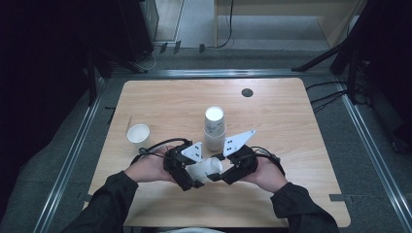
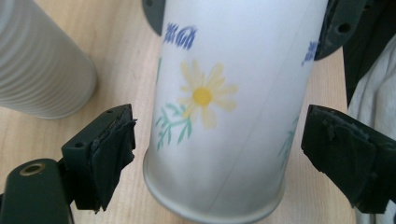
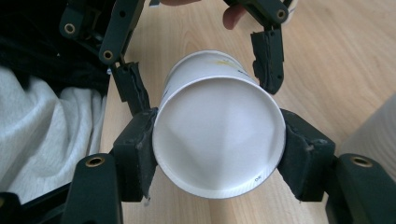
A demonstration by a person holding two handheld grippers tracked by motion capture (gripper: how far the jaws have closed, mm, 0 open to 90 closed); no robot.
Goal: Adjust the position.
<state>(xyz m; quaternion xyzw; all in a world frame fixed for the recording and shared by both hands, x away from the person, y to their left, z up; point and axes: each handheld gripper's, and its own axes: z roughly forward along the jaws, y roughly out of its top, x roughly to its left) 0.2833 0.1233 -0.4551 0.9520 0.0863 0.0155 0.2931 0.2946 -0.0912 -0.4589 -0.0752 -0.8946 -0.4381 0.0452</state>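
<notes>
A white paper cup [image 1: 208,167] printed with a yellow daisy [image 2: 203,95] lies sideways, held above the table's front between both hands. My right gripper [image 3: 219,149] is shut on it, its pads [image 3: 140,149] pressing both sides of the round end that faces its camera. My left gripper [image 2: 219,158] stands open around the cup's other end, with a gap between each pad [image 2: 112,149] and the cup wall. In the high view the left gripper [image 1: 197,175] and right gripper [image 1: 221,171] meet at the cup from either side.
A stack of white ribbed cups [image 1: 214,128] stands upright just behind the hands, and shows at the upper left [image 2: 42,60] of the left gripper view. A single cup [image 1: 138,134] stands at the left. A dark round hole [image 1: 247,92] marks the wooden table [image 1: 291,121] near the back.
</notes>
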